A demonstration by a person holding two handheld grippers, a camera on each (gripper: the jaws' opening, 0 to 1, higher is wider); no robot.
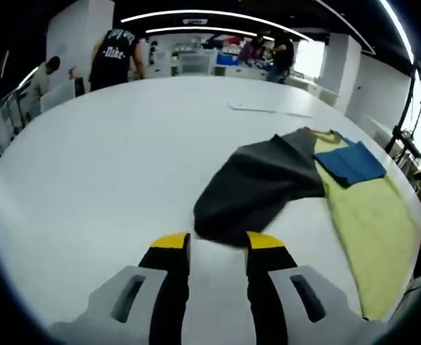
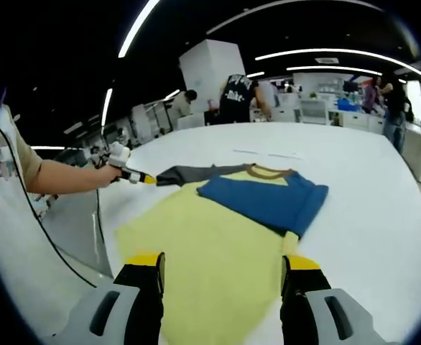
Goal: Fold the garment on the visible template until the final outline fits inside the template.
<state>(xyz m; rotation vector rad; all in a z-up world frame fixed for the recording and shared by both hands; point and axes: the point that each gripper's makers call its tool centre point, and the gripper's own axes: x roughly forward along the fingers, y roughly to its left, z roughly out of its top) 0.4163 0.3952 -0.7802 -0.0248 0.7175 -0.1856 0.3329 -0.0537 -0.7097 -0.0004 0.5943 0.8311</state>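
Observation:
A yellow T-shirt [image 2: 203,251] with a brown collar [image 2: 268,171] lies flat on the white table [image 1: 110,165]. Its blue sleeve [image 2: 264,198] is folded across the chest. Its dark grey sleeve [image 1: 257,183] stretches out to the side. My left gripper [image 1: 218,244] is open, its yellow-tipped jaws on either side of that sleeve's cuff end. In the right gripper view a hand holds this left gripper [image 2: 128,173] at the grey sleeve's tip [image 2: 169,175]. My right gripper [image 2: 223,264] is open over the shirt's lower body, with nothing between its jaws.
A thin flat sheet [image 1: 268,109] lies farther across the table. Several people stand at benches beyond the far edge, one in a black top [image 1: 113,54]. A person's arm [image 2: 59,176] reaches in over the table's near edge. The shirt's hem [image 1: 383,273] lies near another edge.

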